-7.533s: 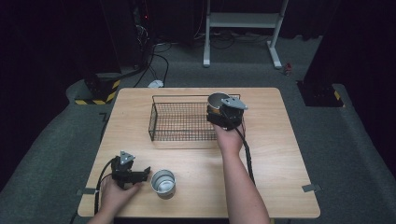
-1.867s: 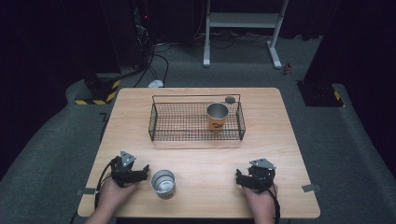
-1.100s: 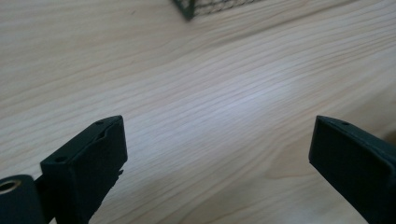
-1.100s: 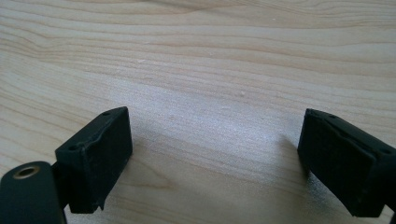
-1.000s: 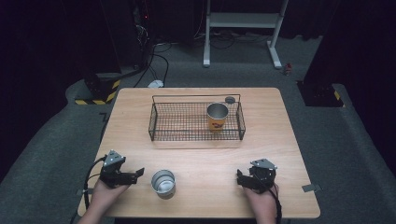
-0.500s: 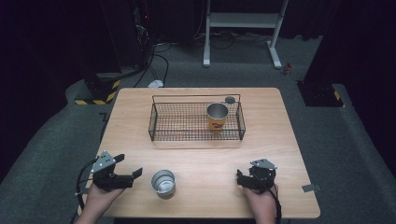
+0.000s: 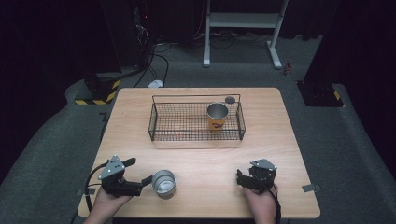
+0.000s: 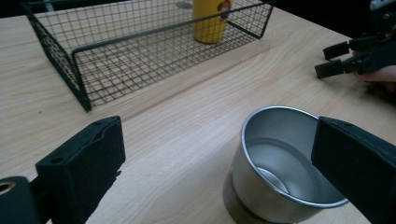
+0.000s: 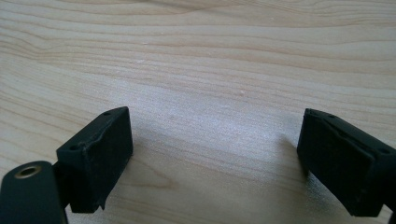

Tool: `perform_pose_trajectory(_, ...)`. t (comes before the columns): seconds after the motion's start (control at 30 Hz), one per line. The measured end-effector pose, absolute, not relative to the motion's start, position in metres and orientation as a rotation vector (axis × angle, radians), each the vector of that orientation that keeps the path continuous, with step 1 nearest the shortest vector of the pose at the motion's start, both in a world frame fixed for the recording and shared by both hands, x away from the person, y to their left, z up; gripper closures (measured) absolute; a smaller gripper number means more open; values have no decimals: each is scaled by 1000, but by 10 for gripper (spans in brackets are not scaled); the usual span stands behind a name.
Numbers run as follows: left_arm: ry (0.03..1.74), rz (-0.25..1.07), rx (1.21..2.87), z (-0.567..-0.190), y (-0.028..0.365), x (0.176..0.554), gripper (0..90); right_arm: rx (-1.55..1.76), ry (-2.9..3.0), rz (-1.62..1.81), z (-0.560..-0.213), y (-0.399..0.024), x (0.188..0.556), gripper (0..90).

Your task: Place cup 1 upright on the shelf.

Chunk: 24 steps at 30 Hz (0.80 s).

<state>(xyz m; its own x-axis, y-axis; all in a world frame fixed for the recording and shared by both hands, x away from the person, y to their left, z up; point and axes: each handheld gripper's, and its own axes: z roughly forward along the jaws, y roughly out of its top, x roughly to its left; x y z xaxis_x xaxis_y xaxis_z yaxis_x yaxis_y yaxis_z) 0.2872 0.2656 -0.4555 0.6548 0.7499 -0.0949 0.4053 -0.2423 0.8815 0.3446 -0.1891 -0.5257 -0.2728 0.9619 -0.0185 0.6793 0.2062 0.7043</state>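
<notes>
Left tongs (image 7: 140, 176) at lower left of the high view, jaws spread and just been opening, nothing pinched; steel cup (image 7: 163, 183) just beside them on the table (image 7: 280, 140), upright. Right tongs (image 7: 239, 178) at lower right, spread over bare wood. Best approach: straddle the rim squarely, close gently, lift upright toward the wire basket (image 7: 196, 135) holding the yellow cup (image 7: 217, 116).

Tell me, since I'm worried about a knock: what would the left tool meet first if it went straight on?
Probably the silver cup: it stands just ahead of the open left tool, slightly toward one jaw, so that jaw may clip its rim.
</notes>
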Motion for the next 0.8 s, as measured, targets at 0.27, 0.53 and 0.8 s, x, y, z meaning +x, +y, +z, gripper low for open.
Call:
perform_pose_trajectory(0.27,856,414,1906,-459,249,282,14,1521,2028,819,-526,-189,345,103)
perform_pose_trajectory(0.53,801,390,1934,-466,235,279,6,1520,2029,819,-526,-189,345,103)
perform_pose_trajectory(0.8,780,365,1979,-476,222,279,6,1522,2026,818,-526,-189,345,103)
